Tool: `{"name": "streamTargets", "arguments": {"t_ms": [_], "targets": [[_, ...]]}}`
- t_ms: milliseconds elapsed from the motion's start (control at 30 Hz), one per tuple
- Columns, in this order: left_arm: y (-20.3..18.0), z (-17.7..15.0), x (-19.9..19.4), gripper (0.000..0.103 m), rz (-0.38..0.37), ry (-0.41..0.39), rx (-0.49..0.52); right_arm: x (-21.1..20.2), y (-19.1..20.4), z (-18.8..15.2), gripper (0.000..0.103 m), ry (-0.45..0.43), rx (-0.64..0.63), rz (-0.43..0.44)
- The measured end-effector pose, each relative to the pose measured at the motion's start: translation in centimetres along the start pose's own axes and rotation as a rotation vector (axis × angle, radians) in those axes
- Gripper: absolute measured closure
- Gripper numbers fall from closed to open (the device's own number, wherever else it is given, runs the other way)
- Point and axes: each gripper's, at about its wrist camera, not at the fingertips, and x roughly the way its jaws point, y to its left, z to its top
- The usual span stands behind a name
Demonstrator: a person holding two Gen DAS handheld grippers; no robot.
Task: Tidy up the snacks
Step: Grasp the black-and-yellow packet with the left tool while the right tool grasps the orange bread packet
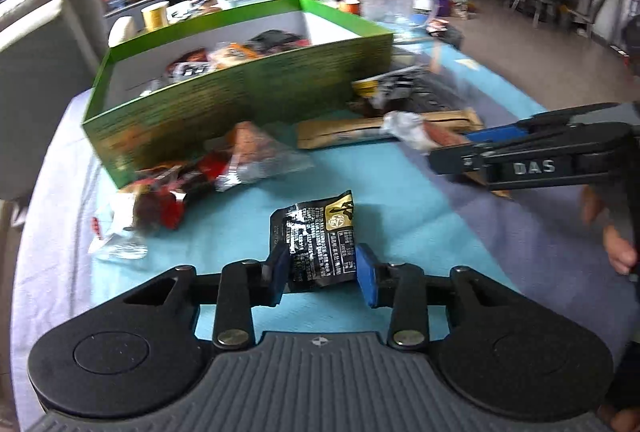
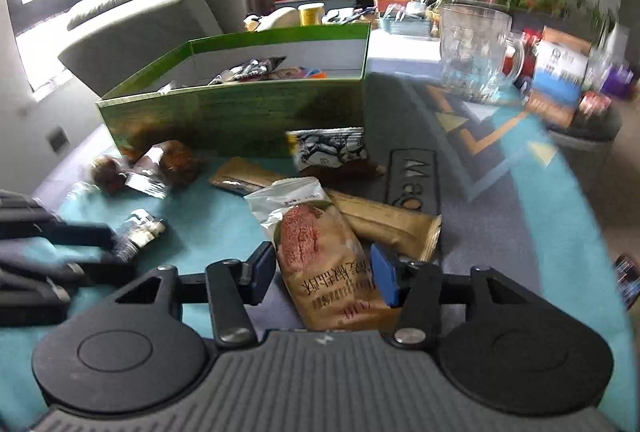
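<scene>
Fingers of the left gripper sit on both sides of a small black packet, and the blue pads look like they touch its sides, so it seems to be pinching it. The packet's bottom end is between the pads and its top sticks out past them, over the blue cloth. The right gripper has a tan snack bag with a red picture on it between its fingers; the left pad looks to press on the bag, but there is a small gap at the right pad, so I cannot tell if it is squeezing. Only the right wrist view shows this bag up close, and it shows the left gripper as a dark blur at the left edge. Only the left wrist view shows the right gripper from the side, and part of a hand holding it. Past the fingers lie more snacks: some red and clear packets near the box and a long tan packet right behind the snack bag. There is open blue cloth between these. Farther back stands a green box with its top open and snacks already inside. Behind it are a clear glass mug and a gray sofa.
</scene>
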Motion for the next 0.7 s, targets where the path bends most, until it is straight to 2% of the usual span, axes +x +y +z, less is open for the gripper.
{"name": "streamTargets", "arguments": {"t_ms": [67, 267, 333, 367, 467, 533, 700], "targets": [[-0.4, -0.2, -0.6, 0.079, -0.021, -0.005, 0.004, -0.4, 0.0, -0.3, 0.051, 0.001, 0.010, 0.018], [-0.8, -0.7, -1.5, 0.082, -0.031, -0.011, 0.003, -1.7, 0.2, -1.0, 0.051, -0.004, 0.038, 0.067], [-0.9, -0.8, -1.7, 0.082, -0.011, -0.013, 0.009, -1.9, 0.4, -1.0, 0.051, 0.000, 0.026, 0.069], [-0.9, -0.8, -1.6, 0.079, 0.007, -0.018, 0.012, -1.9, 0.5, -1.1, 0.051, 0.006, 0.023, 0.068], [-1.1, -0.5, -1.8, 0.048, 0.081, -0.051, 0.031, -1.8, 0.2, -1.1, 0.049, 0.013, 0.033, 0.058], [-1.0, -0.2, -1.8, 0.046, 0.103, -0.075, 0.035, -1.7, 0.2, -1.1, 0.048, 0.014, 0.039, 0.053], [-1.3, 0.4, -0.8, 0.045, 0.086, -0.052, 0.056, -1.6, 0.2, -1.0, 0.047, 0.014, 0.036, 0.063]]}}
